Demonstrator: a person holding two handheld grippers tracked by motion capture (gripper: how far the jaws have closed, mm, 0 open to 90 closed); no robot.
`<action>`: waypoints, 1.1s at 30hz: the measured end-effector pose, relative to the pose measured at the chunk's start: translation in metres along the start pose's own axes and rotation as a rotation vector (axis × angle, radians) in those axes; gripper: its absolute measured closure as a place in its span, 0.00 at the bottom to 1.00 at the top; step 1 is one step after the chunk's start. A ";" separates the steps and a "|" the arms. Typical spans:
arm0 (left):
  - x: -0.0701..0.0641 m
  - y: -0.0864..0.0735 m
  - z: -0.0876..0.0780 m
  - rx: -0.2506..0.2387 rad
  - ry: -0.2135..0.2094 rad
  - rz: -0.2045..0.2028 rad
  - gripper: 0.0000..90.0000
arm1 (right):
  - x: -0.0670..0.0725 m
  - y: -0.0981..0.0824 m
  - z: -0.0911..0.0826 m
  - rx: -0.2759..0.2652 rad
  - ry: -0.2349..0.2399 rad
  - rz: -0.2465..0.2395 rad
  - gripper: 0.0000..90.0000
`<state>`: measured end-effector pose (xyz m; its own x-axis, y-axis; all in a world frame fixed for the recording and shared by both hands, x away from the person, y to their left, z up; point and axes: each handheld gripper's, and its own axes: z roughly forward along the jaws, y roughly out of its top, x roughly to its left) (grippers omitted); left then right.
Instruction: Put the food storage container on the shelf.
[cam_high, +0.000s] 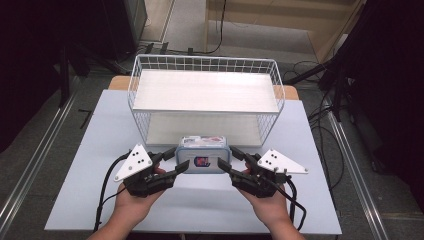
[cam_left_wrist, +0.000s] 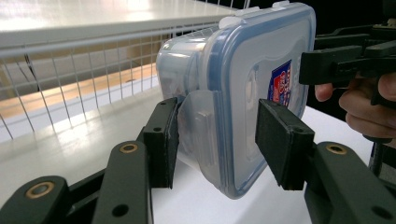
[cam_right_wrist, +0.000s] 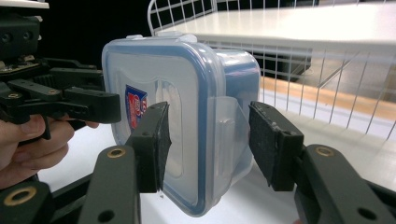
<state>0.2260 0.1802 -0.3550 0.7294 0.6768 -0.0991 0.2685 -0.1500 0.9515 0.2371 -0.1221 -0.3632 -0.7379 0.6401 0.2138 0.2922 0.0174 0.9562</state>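
Item: lidded plastic container (cam_high: 202, 155), carried on edge between two hand-held grippers, near the front middle of the table (cam_high: 75, 200).

Left gripper (cam_high: 181, 161) clamped on the container's left end, pads either side of the side latch (cam_left_wrist: 201, 130); right gripper (cam_right_wrist: 208, 140) clamped likewise on the right end, gripping the blue-rimmed lid (cam_right_wrist: 159, 112) and latch. Container tilted, lid facing the person, apparently held just clear of the surface. Handling advice: keep both hands level and moving together, keep the pads squeezing evenly so the lid stays seated, avoid twisting. Adjacent: white wire basket (cam_high: 137, 80) with two white shelves (cam_high: 205, 90) directly behind, towards the far edge; its front wire rim likely stands in the way of any forward move, so lift above it first.
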 end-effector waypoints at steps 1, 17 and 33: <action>0.000 0.002 0.000 -0.008 -0.001 0.000 0.57 | 0.000 0.003 0.000 -0.005 -0.003 -0.009 0.56; 0.006 0.032 0.001 -0.049 0.000 0.054 0.57 | -0.003 0.030 0.000 -0.060 -0.010 -0.049 0.56; 0.014 0.040 0.011 -0.090 -0.008 0.045 0.57 | -0.010 0.047 0.003 -0.084 -0.023 -0.076 0.56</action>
<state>0.2539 0.1763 -0.3217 0.7444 0.6652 -0.0580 0.1783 -0.1143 0.9773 0.2600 -0.1258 -0.3215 -0.7419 0.6566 0.1360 0.1830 0.0032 0.9831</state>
